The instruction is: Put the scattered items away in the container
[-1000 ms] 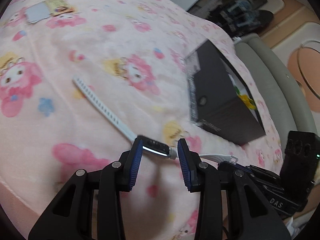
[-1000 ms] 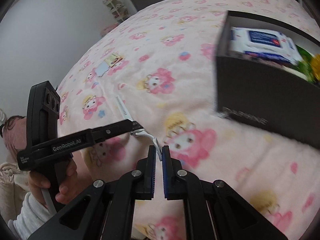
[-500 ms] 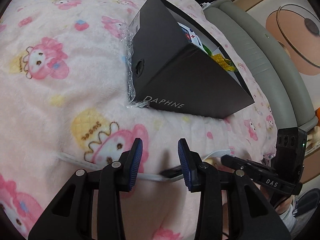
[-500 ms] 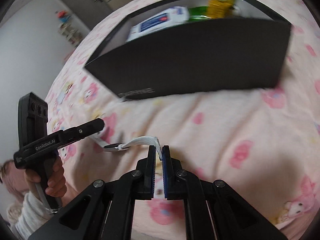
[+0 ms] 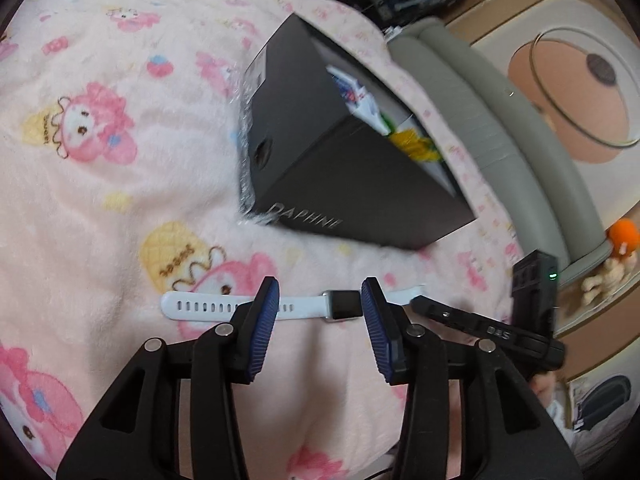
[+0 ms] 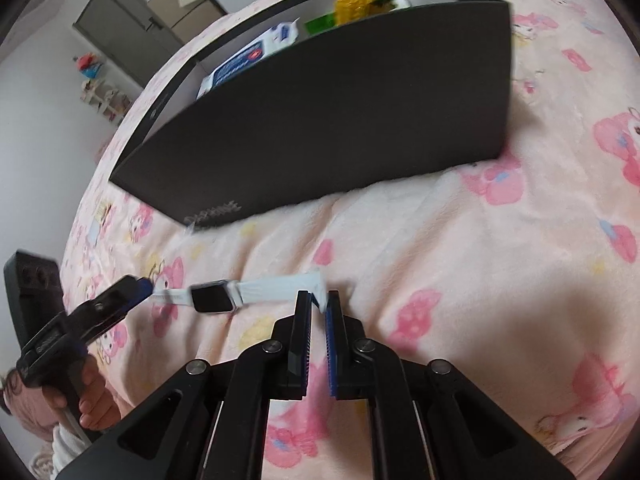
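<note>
1. Far left, left wrist view — the free end of the white smartwatch (image 5: 280, 306), a perforated strap tip, lies flat on the pink cartoon blanket (image 5: 100, 200). Long axis runs straight across, side to side.

2. Left gripper (image 5: 320, 320) — fingers spread wide, holding nothing. The strap passes crosswise in front of the left pad; the dark watch face sits in the gap, close to the right pad. Whether either pad touches the watch, cannot tell.

3. Right of that — the other strap end reaches to the right gripper (image 5: 424, 304), seen side-on here.

4. Right wrist view confirms it: right gripper (image 6: 319, 304) has its fingers nearly closed, pinching the strap tip. Watch (image 6: 240, 296) trails off to the left from that grip; the face looks slightly lifted, though blur leaves that unsure.

5. Black box (image 5: 360, 184), open-topped — beyond the watch, well apart from it, already holding a blue-white packet and yellow-green items.

6. Judgement: the right hand alone has the watch and is the one to carry it. The box lies forward and above the grip, so the move calls for a lift over the near wall, with the long strap dangling and liable to catch the rim.
</note>
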The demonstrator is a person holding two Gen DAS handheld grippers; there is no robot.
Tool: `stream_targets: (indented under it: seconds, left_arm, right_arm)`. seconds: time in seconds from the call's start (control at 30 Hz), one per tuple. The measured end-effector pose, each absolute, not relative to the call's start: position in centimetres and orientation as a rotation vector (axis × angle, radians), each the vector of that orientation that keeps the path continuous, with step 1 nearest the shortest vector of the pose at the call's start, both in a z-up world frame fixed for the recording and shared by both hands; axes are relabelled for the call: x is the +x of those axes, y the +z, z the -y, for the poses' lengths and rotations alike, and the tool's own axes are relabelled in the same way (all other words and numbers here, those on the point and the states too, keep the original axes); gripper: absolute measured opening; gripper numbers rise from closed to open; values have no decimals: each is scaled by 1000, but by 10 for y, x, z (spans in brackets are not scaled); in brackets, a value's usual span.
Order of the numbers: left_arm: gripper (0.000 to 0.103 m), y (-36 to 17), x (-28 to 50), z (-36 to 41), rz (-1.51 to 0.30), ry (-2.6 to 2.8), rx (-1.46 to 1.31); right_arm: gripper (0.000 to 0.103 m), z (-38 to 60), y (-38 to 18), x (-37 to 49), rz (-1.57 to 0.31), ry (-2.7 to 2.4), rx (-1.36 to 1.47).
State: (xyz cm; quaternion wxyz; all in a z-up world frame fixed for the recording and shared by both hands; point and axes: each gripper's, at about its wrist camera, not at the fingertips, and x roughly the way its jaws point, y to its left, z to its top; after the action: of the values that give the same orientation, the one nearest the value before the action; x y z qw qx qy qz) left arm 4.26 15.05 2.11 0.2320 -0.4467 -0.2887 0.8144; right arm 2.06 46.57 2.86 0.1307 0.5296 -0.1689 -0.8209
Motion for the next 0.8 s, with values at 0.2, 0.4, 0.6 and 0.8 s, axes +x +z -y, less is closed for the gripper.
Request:
stream_targets:
  seconds: [0.2,0.4,0.6,0.8]
  left_arm:
    - [44,-6,32,-177,766,2105,-1398]
    - [44,-23,26,-171,879,2099,-1441]
    - [44,-32,25,-152,999,2073,-1435]
    - [43,-36,22,-149,1001,2051,-1453]
  right_arm:
    - [6,-482,37,22,554,-2408,1523]
    - [12,-465,29,28,687,-2271,1516]
    - [19,-441,2,21,694,-2194,1593]
    - [24,-431,-4,11,687,-2240,1558]
